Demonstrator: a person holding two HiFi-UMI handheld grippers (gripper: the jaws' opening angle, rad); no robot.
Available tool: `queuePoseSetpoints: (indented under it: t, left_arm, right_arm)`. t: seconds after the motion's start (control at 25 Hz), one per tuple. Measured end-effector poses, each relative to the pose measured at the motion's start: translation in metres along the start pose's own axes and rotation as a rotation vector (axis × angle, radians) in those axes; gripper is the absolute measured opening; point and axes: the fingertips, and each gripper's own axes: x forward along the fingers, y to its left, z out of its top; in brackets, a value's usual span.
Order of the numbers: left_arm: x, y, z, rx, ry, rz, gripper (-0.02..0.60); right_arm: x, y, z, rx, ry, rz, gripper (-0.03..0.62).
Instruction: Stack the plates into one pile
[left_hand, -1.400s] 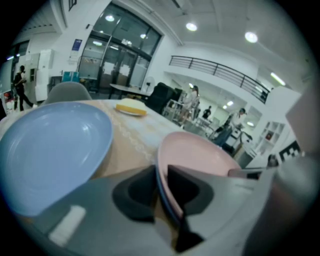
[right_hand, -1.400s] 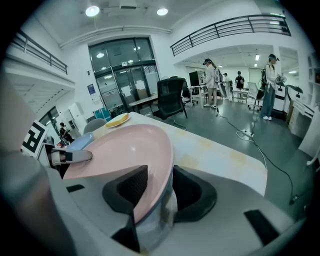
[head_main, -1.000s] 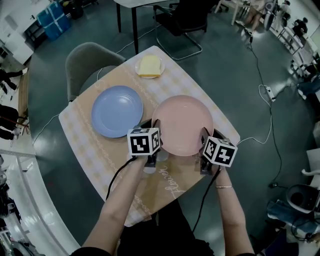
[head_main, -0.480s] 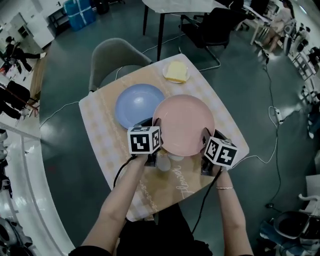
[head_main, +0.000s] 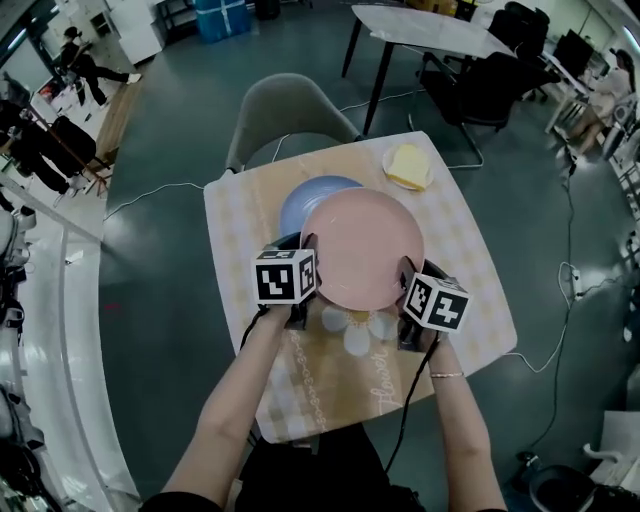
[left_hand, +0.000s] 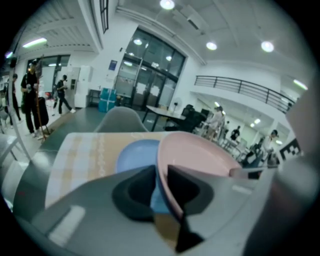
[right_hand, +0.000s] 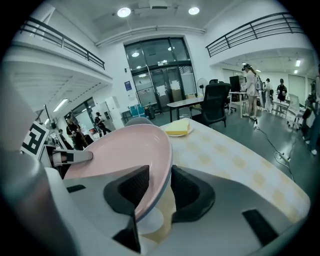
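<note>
Above the tabletop (head_main: 462, 262), the pink plate (head_main: 362, 250) is held at opposite rims, with the jaws of the left gripper (head_main: 306, 262) and right gripper (head_main: 410, 278) each clamped on it. It has been brought across from beside the blue plate (head_main: 303, 203) and now overlaps it; lowering appears to be what remains.

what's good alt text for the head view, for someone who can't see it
Seen from above, the left gripper and right gripper clamp opposite rims of a pink plate, which covers part of a blue plate on a checked table. A small plate holding a yellow block sits at the table's far corner, a grey chair beyond.
</note>
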Motion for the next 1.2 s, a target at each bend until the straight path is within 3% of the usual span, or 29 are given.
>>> queuePoseSetpoints:
  t: [0.56, 1.2]
  left_arm:
    - [0.015, 0.080, 0.005, -0.090, -0.006, 0.133, 0.078]
    - [0.048, 0.106, 0.002, -0.085, 0.029, 0.168, 0.080]
  right_arm:
    - [0.080, 0.053, 0.017, -0.110, 0.075, 0.095, 0.132]
    - [0.125, 0.058, 0.018, -0.236, 0.100, 0.047, 0.143]
